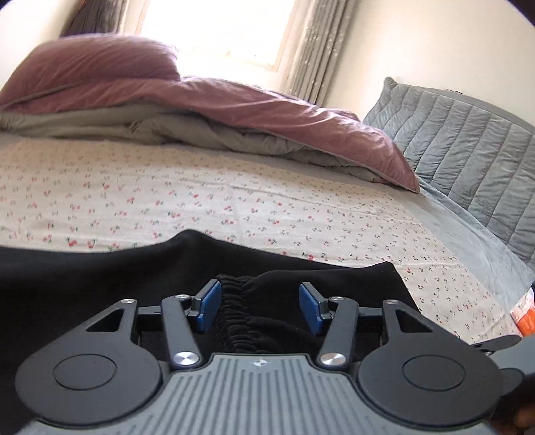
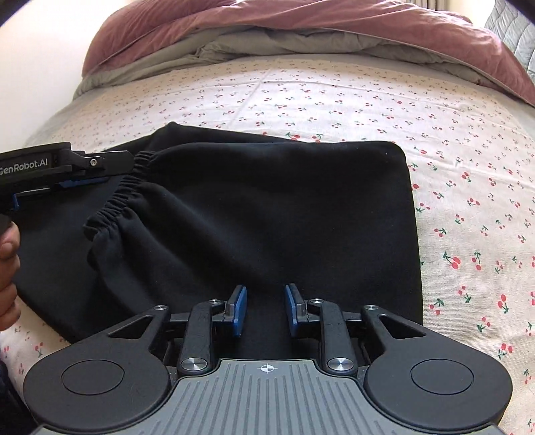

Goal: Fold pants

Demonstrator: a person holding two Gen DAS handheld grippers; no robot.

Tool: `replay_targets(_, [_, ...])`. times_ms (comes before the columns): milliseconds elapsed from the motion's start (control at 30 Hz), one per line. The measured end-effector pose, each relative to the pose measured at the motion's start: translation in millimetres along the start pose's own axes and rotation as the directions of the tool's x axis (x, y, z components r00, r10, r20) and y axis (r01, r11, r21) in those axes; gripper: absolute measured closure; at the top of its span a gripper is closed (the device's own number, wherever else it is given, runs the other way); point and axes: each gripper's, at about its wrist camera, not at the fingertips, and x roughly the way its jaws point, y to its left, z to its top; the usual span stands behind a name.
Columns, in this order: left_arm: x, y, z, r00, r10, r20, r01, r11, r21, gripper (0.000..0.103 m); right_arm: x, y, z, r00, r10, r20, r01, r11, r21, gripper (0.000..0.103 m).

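Lying folded on the cherry-print sheet [image 2: 468, 167] of the bed, the black pants [image 2: 267, 217] are showing their gathered elastic waistband [image 2: 120, 197] on top. The left claw [image 1: 260, 308] is standing apart, the waistband running between its blue pads [image 1: 209, 306] without being pinched. The right claw [image 2: 265, 308] is hovering over the near edge of the pants, jaws narrowly parted, gripping nothing. A mauve duvet [image 1: 234, 100] is lying bunched beyond.

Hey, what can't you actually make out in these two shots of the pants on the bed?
- Pants: near edge hidden by the right gripper, right wrist view; left part cut by the frame, left wrist view.
- Left gripper: fingertips hidden by its own body, right wrist view.
- Window: overexposed, left wrist view.
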Motion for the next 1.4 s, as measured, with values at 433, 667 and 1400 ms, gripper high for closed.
replay_targets(433, [37, 3, -20, 0.957, 0.124, -0.262, -0.119, 0.992, 0.036, 0.057, -25, -122, 14, 0.997, 0.056, 0.051, -0.073, 0.889, 0.453, 0.073])
replay_targets(667, [11, -13, -10, 0.994, 0.016, -0.107, -0.007, 0.997, 0.082, 0.057, -14, -117, 63, 0.975, 0.049, 0.218, -0.137, 0.901, 0.412, 0.085])
replay_targets(1400, [59, -16, -26, 0.955, -0.042, -0.295, 0.090, 0.984, 0.152, 0.057, -4, -50, 10, 0.992, -0.124, 0.029, 0.118, 0.980, 0.162, 0.077])
